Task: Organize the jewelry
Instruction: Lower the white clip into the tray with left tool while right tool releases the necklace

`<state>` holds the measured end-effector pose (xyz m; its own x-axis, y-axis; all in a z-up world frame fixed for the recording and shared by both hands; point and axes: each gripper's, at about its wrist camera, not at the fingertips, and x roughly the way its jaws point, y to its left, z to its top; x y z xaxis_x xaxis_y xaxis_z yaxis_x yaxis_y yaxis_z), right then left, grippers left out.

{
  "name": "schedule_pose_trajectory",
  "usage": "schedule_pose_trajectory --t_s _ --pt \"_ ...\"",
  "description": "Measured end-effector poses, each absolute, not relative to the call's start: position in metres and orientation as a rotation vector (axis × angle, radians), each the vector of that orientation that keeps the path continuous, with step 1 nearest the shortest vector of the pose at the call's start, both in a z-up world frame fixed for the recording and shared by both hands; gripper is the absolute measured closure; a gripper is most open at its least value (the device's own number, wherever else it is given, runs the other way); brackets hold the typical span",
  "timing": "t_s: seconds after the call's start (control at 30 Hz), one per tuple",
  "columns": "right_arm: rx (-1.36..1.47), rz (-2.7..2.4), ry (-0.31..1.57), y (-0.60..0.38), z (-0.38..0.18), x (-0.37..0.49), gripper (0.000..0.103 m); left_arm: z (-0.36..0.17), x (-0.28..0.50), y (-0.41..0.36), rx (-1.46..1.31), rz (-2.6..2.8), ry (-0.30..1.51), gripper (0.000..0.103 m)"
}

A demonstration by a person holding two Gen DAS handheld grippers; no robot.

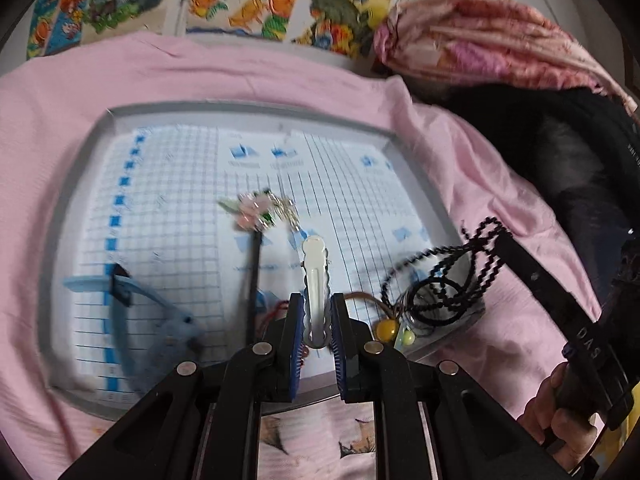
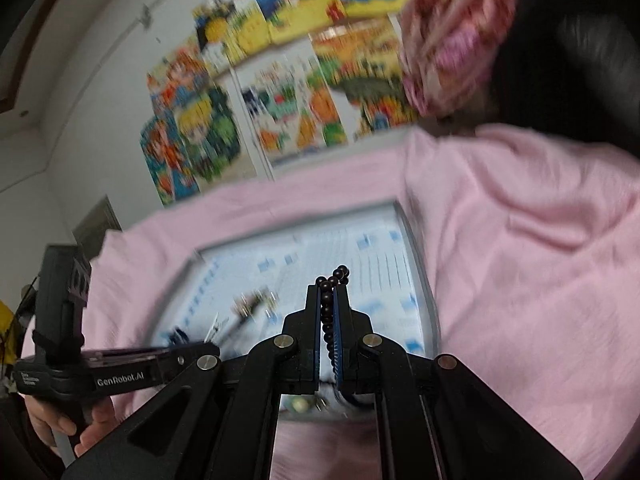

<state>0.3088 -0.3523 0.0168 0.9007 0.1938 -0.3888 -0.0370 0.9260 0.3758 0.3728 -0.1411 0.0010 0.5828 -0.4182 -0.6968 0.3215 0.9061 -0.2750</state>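
A glossy white scallop-edged hair clip [image 1: 317, 288] is pinched between the left hand-held gripper [image 1: 317, 334] fingers, while a dark beaded strand [image 2: 329, 312] is clamped in the right hand-held gripper [image 2: 328, 320].

- Right gripper [image 2: 329, 300]: blue-padded jaws closed on a string of dark beads [image 2: 327, 312]; its loop end pokes out past the tips.
- Below: grey tray [image 2: 420, 264], grid-printed sheet inside, on pink cloth [image 2: 520, 260]. Blurred.
- Left gripper [image 2: 192, 350] at lower left, side-on, hand [image 2: 60, 420] on its grip.
- Colourful pictures [image 2: 280, 92] on wall.
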Motion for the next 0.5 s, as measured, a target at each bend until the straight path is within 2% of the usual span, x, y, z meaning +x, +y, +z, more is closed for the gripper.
schedule_pose_trajectory --t_s 0.2,0.37,0.43,0.5 --pt "0.393 0.112 0.562 -0.359 -0.007 0.32 0.098 -0.013 0.379 -0.158 -0.071 -0.398 0.914 0.09" --pt "0.403 0.094 0.591 -0.364 -0.014 0.317 0.097 -0.015 0.381 -0.159 -0.071 -0.364 0.935 0.09" --pt "0.411 0.091 0.589 -0.37 -0.012 0.316 0.094 -0.014 0.382 -0.157 -0.086 -0.359 0.94 0.09" --pt "0.421 0.084 0.582 -0.374 -0.012 0.312 0.082 -0.013 0.382 -0.157 -0.091 -0.358 0.941 0.09"
